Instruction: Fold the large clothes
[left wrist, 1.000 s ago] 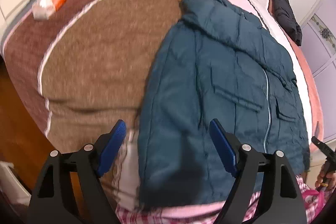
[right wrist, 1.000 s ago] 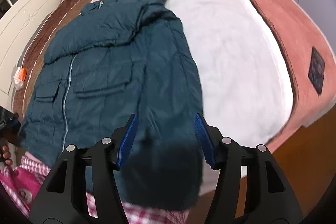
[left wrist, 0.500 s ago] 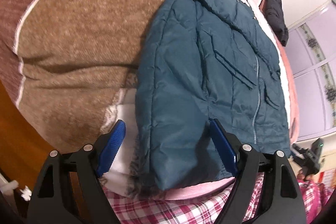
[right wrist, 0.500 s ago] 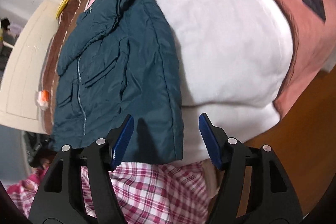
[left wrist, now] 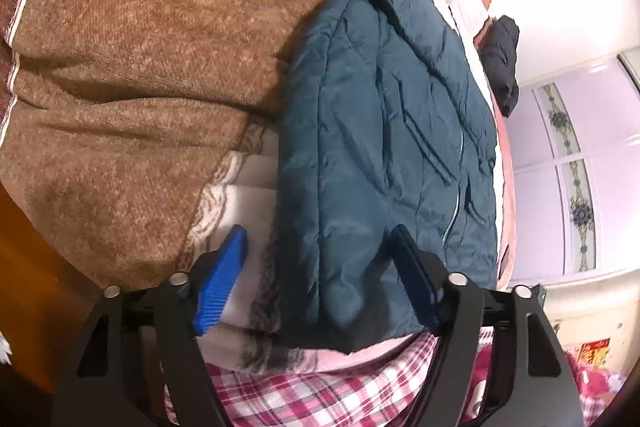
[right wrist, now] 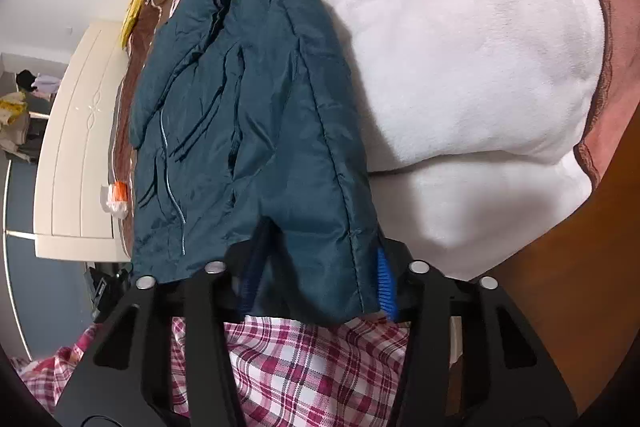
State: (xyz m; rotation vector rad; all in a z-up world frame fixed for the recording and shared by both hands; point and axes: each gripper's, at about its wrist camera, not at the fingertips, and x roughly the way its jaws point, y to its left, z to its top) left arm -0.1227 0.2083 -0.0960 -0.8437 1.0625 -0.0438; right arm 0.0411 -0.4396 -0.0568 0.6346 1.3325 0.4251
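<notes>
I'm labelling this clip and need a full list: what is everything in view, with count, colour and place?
jacket: one, dark teal, flat on the bed, hem toward the cameras
brown blanket: one, brown, beside the jacket in the left wrist view
white blanket: one, white with a pink border, on the jacket's other side
dark garment: one, black, far end of the bed
packet: one, white and orange, on the bed's far edge
checked clothing: pink and white, on the person
left gripper: black, blue pads, astride a hem corner
right gripper: black, jaws just closing around the other corner
</notes>
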